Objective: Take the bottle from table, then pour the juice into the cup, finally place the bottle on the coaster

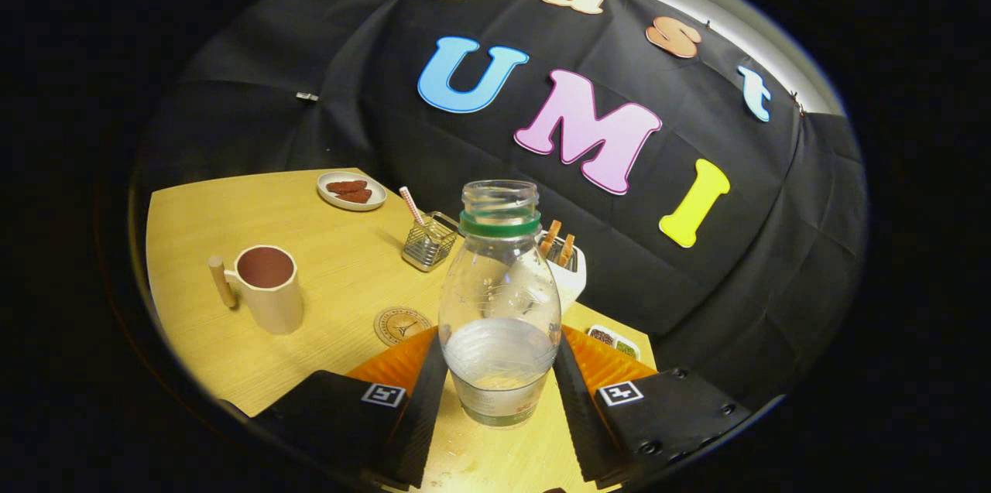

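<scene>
A clear plastic bottle point(499, 299) with a green neck ring and no cap stands upright between my fingers, a little liquid in its lower part. My gripper point(500, 373) is shut on the bottle, both pads pressing its lower body. The bottle's base appears lifted slightly off the wooden table point(255, 207). A cream cup point(269, 288) with a wooden handle and a dark inside stands beyond the fingers to the left. The round cork coaster point(401, 325) lies on the table just ahead of my left finger, between cup and bottle.
A wire basket point(429, 241) with a striped straw stands behind the coaster. A small plate point(351, 190) with brown snacks sits at the table's far side. A white holder point(567, 268) with sticks is behind the bottle, and a small dish point(615, 341) lies to its right.
</scene>
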The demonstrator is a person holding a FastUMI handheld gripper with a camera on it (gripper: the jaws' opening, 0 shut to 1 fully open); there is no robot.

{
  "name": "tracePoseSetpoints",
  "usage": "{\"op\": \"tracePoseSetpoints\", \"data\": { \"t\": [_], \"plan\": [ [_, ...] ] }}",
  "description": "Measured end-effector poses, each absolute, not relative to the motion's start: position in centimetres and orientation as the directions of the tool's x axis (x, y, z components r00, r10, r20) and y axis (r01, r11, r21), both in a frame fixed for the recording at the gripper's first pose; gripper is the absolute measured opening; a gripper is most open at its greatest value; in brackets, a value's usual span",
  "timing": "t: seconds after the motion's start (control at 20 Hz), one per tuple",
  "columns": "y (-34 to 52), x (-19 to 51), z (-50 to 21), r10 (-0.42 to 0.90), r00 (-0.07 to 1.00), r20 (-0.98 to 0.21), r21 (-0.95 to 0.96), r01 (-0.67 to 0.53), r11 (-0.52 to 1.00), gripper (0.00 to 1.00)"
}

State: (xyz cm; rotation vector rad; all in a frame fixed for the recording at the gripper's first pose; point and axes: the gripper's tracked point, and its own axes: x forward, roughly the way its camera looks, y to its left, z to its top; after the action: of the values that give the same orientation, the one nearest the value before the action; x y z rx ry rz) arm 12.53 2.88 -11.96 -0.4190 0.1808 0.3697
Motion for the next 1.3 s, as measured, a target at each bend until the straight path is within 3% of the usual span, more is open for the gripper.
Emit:
{"op": "tracePoseSetpoints", "data": {
  "t": [0.6, 1.3],
  "plan": [
    [10.3, 11.9, -12.4, 0.312, 0.927, -0.208, -0.705, -0.363, 0.609, 0.75],
    [14.5, 13.3, -14.9, 0.306, 0.930, -0.202, -0.883, -0.308, 0.353, 0.75]
  ]
}}
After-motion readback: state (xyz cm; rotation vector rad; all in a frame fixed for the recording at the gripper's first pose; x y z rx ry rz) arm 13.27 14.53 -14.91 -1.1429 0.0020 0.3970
